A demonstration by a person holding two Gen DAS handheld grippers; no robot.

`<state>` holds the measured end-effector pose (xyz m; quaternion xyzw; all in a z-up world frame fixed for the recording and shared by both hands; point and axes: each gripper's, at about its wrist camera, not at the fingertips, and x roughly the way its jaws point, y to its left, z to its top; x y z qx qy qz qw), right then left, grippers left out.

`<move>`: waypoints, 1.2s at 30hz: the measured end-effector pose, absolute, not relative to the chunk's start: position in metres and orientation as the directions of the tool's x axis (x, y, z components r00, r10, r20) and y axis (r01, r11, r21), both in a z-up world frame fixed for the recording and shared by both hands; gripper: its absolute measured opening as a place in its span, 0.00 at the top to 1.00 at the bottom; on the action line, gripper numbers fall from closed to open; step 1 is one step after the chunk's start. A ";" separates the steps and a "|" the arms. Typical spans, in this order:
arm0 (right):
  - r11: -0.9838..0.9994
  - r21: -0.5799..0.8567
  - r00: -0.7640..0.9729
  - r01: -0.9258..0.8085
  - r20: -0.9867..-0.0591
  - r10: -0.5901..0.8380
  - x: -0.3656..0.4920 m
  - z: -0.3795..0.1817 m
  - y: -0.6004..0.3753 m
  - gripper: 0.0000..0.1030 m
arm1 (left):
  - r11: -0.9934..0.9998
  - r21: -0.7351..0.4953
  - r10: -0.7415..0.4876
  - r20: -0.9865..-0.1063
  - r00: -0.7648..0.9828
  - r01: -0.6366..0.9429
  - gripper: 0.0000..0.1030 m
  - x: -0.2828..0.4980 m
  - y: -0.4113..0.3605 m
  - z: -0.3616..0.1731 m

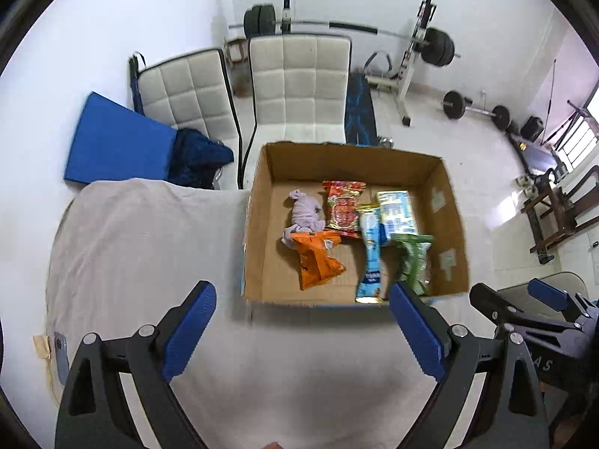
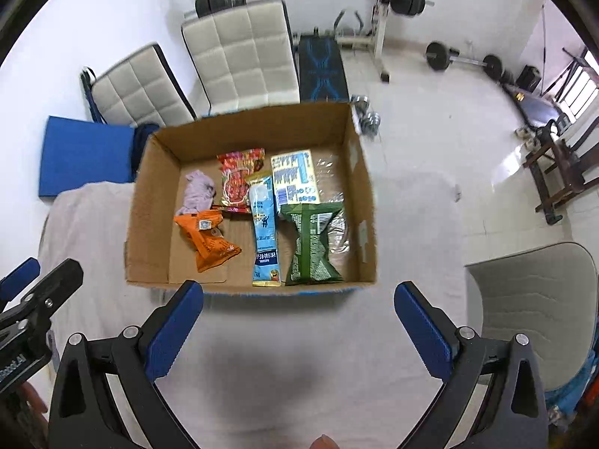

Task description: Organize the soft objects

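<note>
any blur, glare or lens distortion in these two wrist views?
Left wrist: heavy fisheye bowing, dark vignette corners; cardboard box and packets sharp, slight blur at the room's edges. Right wrist: same distortion; window glare on the floor tiles, soft shadow on the white cloth beneath the open right hand-held gripper.

White walls and a glossy pale floor hold two quilted white chairs, a barbell rack, and a bright window.
</note>
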<state>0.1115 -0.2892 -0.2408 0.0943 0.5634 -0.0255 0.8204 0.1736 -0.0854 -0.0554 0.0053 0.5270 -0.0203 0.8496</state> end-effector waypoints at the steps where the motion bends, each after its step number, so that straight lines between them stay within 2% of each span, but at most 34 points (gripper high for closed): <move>1: 0.979 0.138 0.380 0.148 -0.922 0.072 0.101 -0.232 -0.291 0.00 | 0.999 -0.015 -0.032 -0.890 0.456 0.041 0.08 0.163 -0.087 -0.047; 7: 0.978 0.163 0.458 0.133 -0.885 0.085 0.042 -0.182 -0.298 0.00 | 0.998 0.016 -0.016 -0.850 0.526 0.055 0.08 0.110 -0.096 -0.001; 17: 0.980 0.161 0.549 0.119 -0.833 0.070 -0.051 -0.106 -0.305 0.00 | 0.999 -0.013 -0.039 -0.811 0.584 0.049 0.08 0.051 -0.094 0.049; 21: 0.980 0.166 0.548 0.109 -0.833 0.080 -0.076 -0.089 -0.305 0.00 | 0.998 0.009 -0.026 -0.802 0.597 0.056 0.08 0.035 -0.097 0.058; 23: 0.981 0.166 0.557 0.104 -0.826 0.081 -0.088 -0.080 -0.304 0.00 | 0.998 0.029 -0.010 -0.799 0.601 0.055 0.00 0.029 -0.097 0.060; 36: 0.991 0.085 0.614 0.103 -0.789 0.004 -0.121 -0.043 -0.293 0.00 | 0.998 0.045 0.014 -0.789 0.615 0.034 0.00 0.005 -0.096 0.066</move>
